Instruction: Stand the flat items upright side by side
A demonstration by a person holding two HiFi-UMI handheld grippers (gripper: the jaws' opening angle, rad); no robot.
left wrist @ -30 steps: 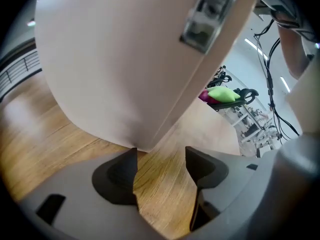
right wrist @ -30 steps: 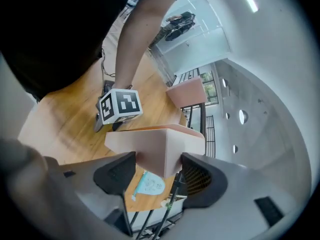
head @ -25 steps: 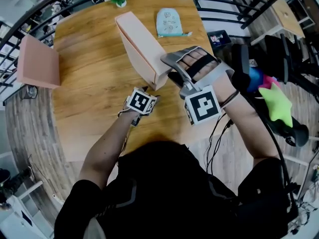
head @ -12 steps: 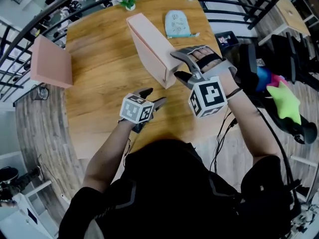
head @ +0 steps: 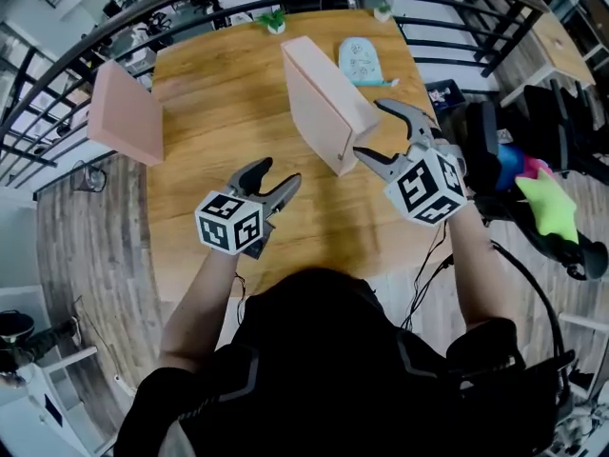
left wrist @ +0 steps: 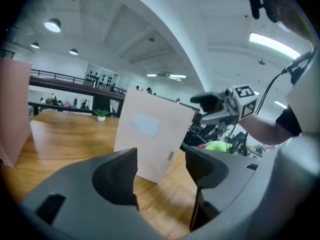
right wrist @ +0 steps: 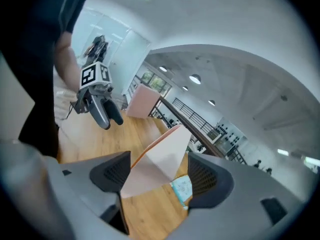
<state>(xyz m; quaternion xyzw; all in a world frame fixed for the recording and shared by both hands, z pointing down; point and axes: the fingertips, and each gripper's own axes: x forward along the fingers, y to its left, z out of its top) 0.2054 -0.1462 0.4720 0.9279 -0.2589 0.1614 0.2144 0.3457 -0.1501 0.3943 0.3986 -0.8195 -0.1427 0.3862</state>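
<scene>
A pink box (head: 322, 103) stands upright on its long edge in the upper middle of the head view. It rests on the wooden surface (head: 209, 112) and runs from the top of the frame down toward the centre. A second pink box (head: 124, 114) stands upright at the upper left, on the surface's left rim and well apart from the first.

The right hand-held gripper (head: 379, 133) sits right of centre at the first box's near end. Its jaws have just been opening and now stand wide. In the right gripper view the pink box (right wrist: 162, 159) shows in the gap of that hand-held gripper (right wrist: 160, 176), but neither pad presses on it, so the box is released. The second pink box (right wrist: 142, 101) shows farther back, upper left of centre.

The left hand-held gripper (head: 271, 190) hangs above the surface at lower left of centre, apart from both boxes. In its own view this hand-held gripper (left wrist: 160, 171) is spread open with nothing in the gap. The first pink box (left wrist: 152, 134) shows beyond it at mid-frame, the second pink box (left wrist: 12, 109) at the left edge, and the right hand-held gripper (left wrist: 217, 106) at the right.

A light-blue flat item (head: 360, 60) lies flat near the top, just right of the first box. A small potted plant (head: 274, 19) stands at the surface's top edge.
</scene>
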